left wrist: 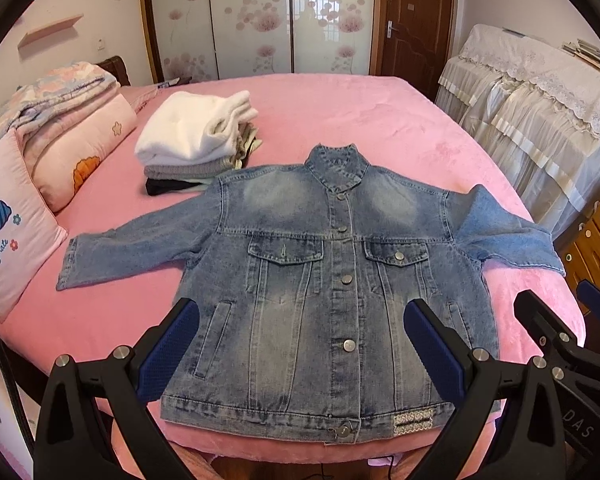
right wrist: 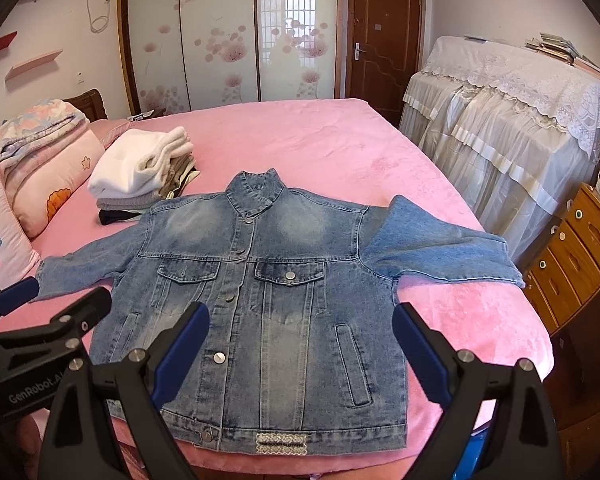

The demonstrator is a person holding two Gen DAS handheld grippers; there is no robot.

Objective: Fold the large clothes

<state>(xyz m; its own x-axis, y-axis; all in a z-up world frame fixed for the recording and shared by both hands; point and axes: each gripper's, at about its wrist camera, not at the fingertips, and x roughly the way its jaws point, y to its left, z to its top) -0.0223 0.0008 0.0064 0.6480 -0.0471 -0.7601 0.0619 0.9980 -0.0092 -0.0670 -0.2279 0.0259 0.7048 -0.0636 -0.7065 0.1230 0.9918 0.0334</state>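
The faded blue denim jacket (left wrist: 331,280) lies flat, front up, on the pink bed (left wrist: 339,120), collar away, hem nearest. Both the left hand-held gripper (left wrist: 300,344) and right hand-held gripper (right wrist: 300,348) hover spread wide and empty above the hem; each sleeve lies outward on its own side.

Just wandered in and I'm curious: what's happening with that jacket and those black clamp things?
A person is holding a pair of tongs in each hand, about to fold a denim jacket spread flat, front up and buttoned, on the pink bed. Both sleeves are out to the sides, so no fold has been made. The left tongs and right tongs hover open above the hem, gripping nothing. A stack of folded clothes sits further back beside the pillows.
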